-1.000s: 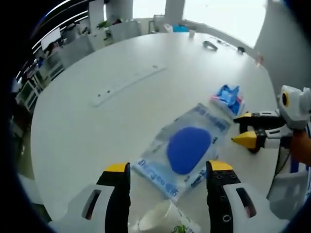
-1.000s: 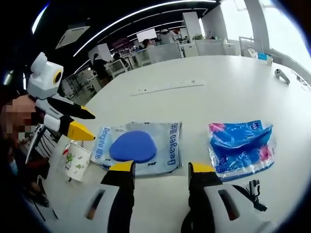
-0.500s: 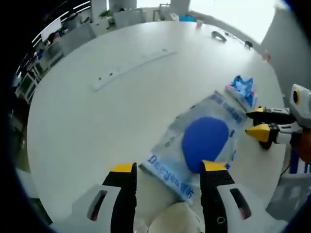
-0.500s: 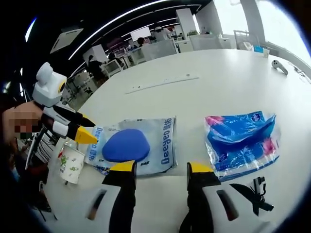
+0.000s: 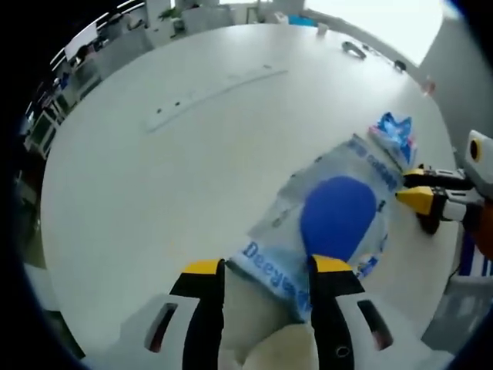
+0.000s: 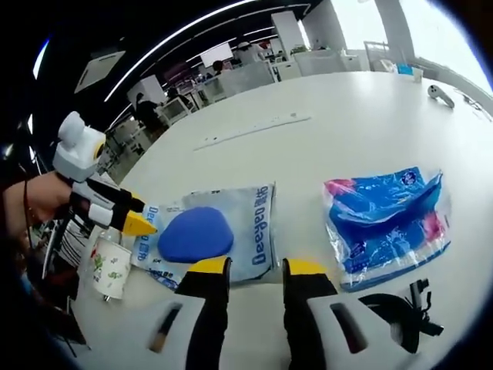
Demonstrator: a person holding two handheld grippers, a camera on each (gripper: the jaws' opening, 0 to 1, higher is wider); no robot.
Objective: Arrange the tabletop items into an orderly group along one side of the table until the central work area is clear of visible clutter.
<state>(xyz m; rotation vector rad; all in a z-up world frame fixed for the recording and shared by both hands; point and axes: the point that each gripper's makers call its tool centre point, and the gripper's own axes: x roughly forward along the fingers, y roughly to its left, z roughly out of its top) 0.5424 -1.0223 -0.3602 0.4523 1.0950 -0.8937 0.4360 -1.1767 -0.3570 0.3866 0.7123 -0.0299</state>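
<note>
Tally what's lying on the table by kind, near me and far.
Clear bags with blue disc: 1
Blue tissue packs: 1
Paper cups: 1
Black cables: 1
Long white strips: 1
Small dark object at far edge: 1
Total: 6

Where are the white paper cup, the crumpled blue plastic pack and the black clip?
white paper cup [image 6: 108, 267], right gripper view, printed side wall.
crumpled blue plastic pack [image 6: 385, 225], right gripper view, middle.
black clip [image 6: 400, 311], right gripper view, body.

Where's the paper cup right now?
In the right gripper view the paper cup stands at the table's near-left edge, just left of the clear bag with the blue pad, under the left tool.
</note>
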